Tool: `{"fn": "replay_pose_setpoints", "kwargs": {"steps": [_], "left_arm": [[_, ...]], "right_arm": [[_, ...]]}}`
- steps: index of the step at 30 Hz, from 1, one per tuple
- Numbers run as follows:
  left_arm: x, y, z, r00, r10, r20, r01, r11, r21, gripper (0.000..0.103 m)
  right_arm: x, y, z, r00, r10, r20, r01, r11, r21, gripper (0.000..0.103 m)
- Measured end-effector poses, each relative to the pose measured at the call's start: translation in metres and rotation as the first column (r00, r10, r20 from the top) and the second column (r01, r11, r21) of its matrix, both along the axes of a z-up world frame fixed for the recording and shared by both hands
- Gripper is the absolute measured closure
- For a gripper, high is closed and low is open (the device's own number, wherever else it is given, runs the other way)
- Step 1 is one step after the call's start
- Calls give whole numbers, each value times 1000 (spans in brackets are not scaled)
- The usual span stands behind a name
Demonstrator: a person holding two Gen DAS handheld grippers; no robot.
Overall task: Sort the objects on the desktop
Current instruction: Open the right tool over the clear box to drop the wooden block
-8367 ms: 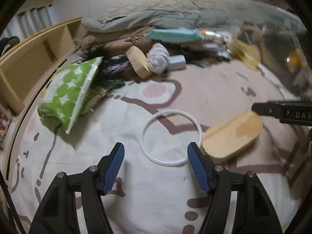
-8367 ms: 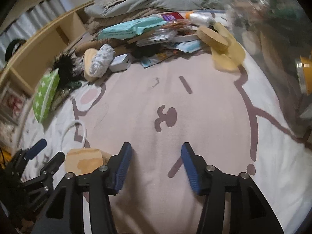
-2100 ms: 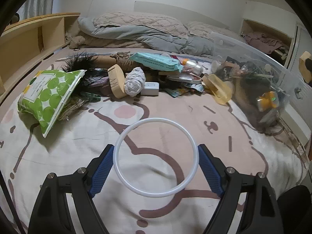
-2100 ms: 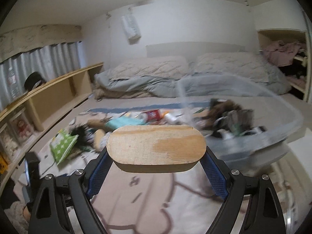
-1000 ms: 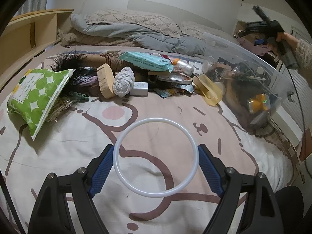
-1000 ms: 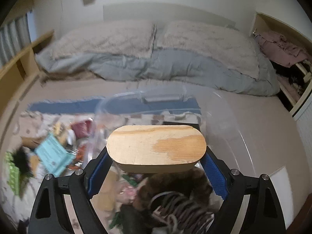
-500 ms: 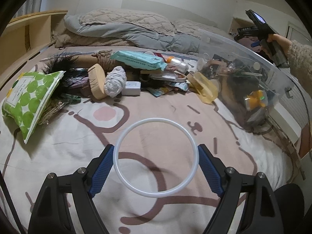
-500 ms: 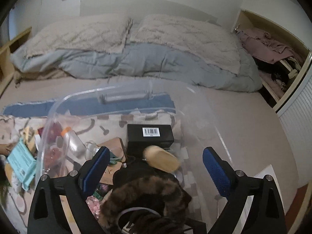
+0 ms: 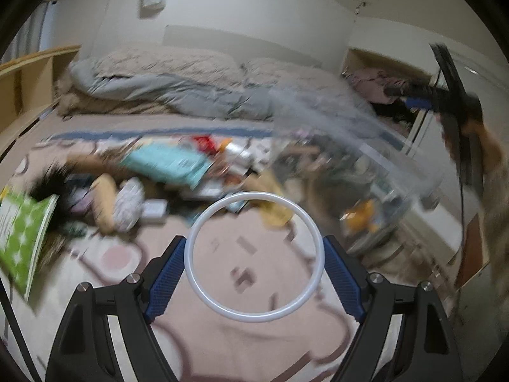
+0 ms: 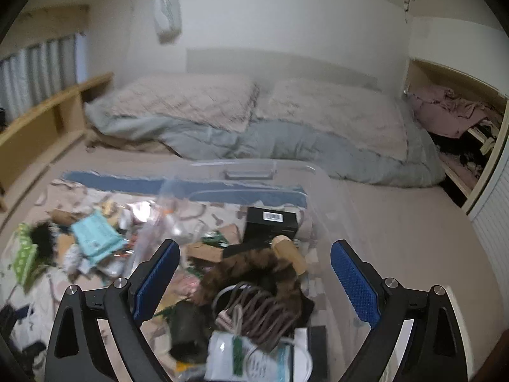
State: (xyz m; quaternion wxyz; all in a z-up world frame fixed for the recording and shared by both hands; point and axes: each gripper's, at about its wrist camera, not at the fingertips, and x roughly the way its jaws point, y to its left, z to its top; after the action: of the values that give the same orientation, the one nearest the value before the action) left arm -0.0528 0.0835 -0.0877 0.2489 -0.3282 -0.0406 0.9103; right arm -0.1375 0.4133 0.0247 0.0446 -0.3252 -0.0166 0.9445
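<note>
Dropped wooden block [image 10: 288, 252] lies in clear bin [image 10: 321, 184]; right gripper [image 10: 254, 273] wide, left gripper [image 9: 254, 273] apparently clamps white ring [image 9: 254, 257].

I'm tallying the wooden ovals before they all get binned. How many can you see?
2. One wooden oval lies inside the clear bin, beside the black box. Another stands on edge in the pile on the bed, blurred. Clutter may hide more.
</note>
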Motion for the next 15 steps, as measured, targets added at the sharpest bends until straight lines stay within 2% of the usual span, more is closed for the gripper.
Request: {"fn": "replay_pose_setpoints", "kwargs": {"steps": [4, 9, 15], "left_arm": [[-12, 33, 29, 999, -39, -26, 39, 999, 23, 18], [-31, 80, 59, 995, -80, -51, 82, 996, 37, 18], [-63, 141, 85, 991, -128, -37, 130, 991, 42, 18]], "right_arm": [[37, 5, -10, 998, 11, -65, -16, 997, -70, 7], [68, 6, -28, 996, -5, -92, 3, 1000, -25, 7], [96, 15, -36, 989, 20, -146, -29, 998, -64, 7]]}}
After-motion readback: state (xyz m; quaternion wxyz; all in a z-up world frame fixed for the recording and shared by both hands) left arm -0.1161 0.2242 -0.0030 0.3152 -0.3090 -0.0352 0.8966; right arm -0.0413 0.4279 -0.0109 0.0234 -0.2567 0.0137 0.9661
